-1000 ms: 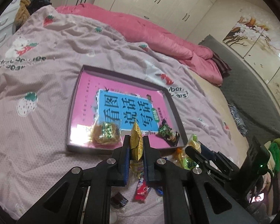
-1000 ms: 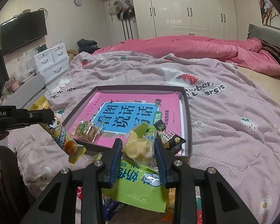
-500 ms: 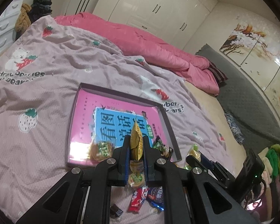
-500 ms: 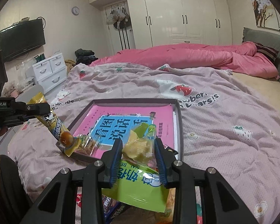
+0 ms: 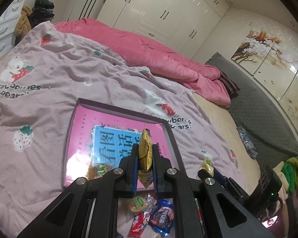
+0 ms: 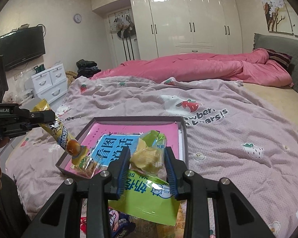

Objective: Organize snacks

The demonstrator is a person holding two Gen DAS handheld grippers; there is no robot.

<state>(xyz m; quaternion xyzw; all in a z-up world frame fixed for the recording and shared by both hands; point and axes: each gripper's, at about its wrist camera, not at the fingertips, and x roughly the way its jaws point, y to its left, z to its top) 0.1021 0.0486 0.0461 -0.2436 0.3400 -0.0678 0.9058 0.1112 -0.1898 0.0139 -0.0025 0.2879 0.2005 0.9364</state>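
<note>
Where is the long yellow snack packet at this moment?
In the right wrist view, the yellow snack packet hangs at the left, clamped in the left gripper, its lower end over the tray's near-left corner.

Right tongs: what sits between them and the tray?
Right wrist view: the clear-wrapped snack held in the right tongs, over a green packet before the tray.

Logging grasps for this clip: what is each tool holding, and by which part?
Left tool: the gold stick pack, clamped near its upper end. Right tool: a clear pastry packet, squeezed across its middle.
</note>
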